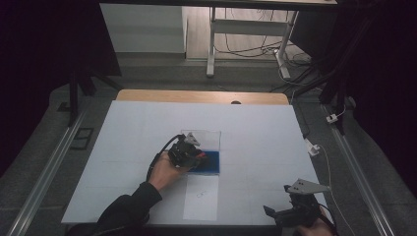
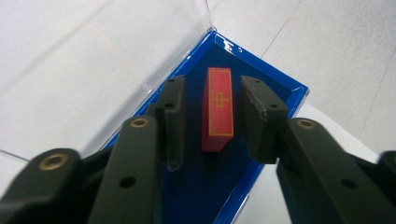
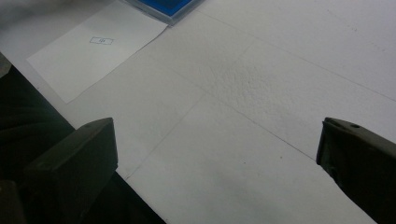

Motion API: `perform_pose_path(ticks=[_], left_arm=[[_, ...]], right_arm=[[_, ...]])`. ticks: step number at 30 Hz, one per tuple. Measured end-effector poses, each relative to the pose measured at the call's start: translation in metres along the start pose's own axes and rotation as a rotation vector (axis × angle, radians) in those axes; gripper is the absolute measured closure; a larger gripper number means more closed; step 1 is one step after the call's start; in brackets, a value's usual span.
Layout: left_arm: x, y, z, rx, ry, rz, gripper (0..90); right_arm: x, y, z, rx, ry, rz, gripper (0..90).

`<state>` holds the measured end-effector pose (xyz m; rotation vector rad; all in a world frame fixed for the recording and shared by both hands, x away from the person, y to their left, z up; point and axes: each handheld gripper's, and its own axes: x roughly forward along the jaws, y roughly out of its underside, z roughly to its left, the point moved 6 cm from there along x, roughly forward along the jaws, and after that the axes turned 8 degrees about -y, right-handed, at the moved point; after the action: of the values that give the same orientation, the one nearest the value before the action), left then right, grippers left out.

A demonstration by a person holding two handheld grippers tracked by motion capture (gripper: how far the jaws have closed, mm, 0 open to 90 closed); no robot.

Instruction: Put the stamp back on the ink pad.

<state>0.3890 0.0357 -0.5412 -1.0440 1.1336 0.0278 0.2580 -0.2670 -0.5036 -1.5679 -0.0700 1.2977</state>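
Placing step: red block (image 2: 218, 108) at frame centre, lying in blue tray (image 2: 285, 86), straddled by left gripper (image 2: 212, 122), jaws slightly parted, gripping nothing. Right gripper (image 3: 215, 168) wide, empty. Next, likely lift clear.

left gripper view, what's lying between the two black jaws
A red rectangular block with gold lines lies between the left gripper's jaws, gaps either side, on the dark blue lining of the blue-rimmed tray, as the left gripper view shows.

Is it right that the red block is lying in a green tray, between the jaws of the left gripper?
Not quite: the tray is blue, not green. The left gripper view shows the red block lying on its dark blue floor, between the jaws of the left gripper, which stand apart from the block on both sides.
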Motion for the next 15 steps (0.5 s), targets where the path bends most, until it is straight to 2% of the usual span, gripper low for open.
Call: perform_pose_path(ticks=[4,11,15], left_arm=[[-0.003,-0.001,0.000,-0.021,0.030,0.001,51.5],[-0.011,-0.002,-0.004,-0.023,0.032,-0.028,38.3],[-0.018,-0.004,-0.005,-0.034,0.037,-0.052,26.3]], right_arm=[[0.000,0.000,0.000,0.000,0.000,0.000,0.0],[0.000,0.000,0.000,-0.005,0.002,0.001,0.0],[-0.001,0.000,0.000,-0.005,0.001,0.000,0.0]])
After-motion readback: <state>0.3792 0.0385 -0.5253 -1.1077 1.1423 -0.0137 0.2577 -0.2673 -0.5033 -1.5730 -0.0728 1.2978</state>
